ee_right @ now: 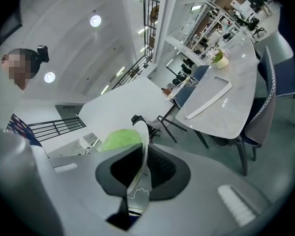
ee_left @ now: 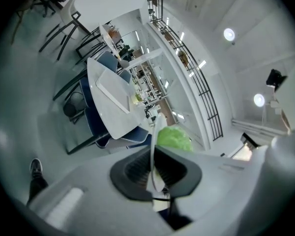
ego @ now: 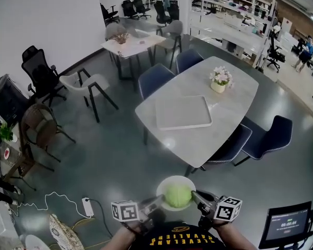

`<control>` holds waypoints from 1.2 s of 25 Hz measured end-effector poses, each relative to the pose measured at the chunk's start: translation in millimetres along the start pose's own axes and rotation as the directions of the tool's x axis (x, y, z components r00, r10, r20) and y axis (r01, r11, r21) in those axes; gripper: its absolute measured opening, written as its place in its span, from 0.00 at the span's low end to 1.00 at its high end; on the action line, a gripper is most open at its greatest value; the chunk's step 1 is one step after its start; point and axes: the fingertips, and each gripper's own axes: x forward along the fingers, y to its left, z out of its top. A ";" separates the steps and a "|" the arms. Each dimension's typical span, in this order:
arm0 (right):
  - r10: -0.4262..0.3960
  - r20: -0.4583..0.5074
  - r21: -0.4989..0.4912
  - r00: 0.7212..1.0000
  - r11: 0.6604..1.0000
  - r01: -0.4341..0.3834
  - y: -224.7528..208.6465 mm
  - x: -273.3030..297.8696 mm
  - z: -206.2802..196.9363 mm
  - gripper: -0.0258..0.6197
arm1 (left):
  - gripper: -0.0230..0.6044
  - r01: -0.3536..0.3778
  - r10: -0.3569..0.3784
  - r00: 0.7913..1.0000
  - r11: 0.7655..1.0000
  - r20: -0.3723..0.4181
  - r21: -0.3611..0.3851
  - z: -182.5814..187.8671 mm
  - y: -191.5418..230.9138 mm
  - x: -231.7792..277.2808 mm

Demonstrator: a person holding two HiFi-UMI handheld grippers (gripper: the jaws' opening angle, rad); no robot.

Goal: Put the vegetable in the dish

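A round green vegetable, like a small cabbage (ego: pixel 178 195), lies in a white dish (ego: pixel 163 187) held in the air close to my body, well short of the white table (ego: pixel 235 105). My left gripper (ego: pixel 155 203) is shut on the dish's left rim and my right gripper (ego: pixel 196 196) is shut on its right rim. In the left gripper view the thin white rim (ee_left: pixel 153 156) runs between the dark pads of the left gripper (ee_left: pixel 156 173), with the cabbage (ee_left: pixel 173 138) beyond. The right gripper view shows the right gripper (ee_right: pixel 139 168) clamping the rim (ee_right: pixel 145 146), the cabbage (ee_right: pixel 121 138) behind it.
The table carries a white rectangular tray (ego: pixel 183 112) and a potted flower (ego: pixel 219 79). Blue chairs (ego: pixel 270 136) ring it on a grey floor. A power strip with cable (ego: pixel 86 207) lies at lower left. A monitor (ego: pixel 287 224) stands at lower right.
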 end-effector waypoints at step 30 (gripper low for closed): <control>-0.053 -0.074 -0.002 0.996 0.999 0.053 -167.5 131.1 225.3 0.10 | 0.05 -0.008 0.008 1.000 0.999 -0.018 -0.038 228.7 79.6 193.9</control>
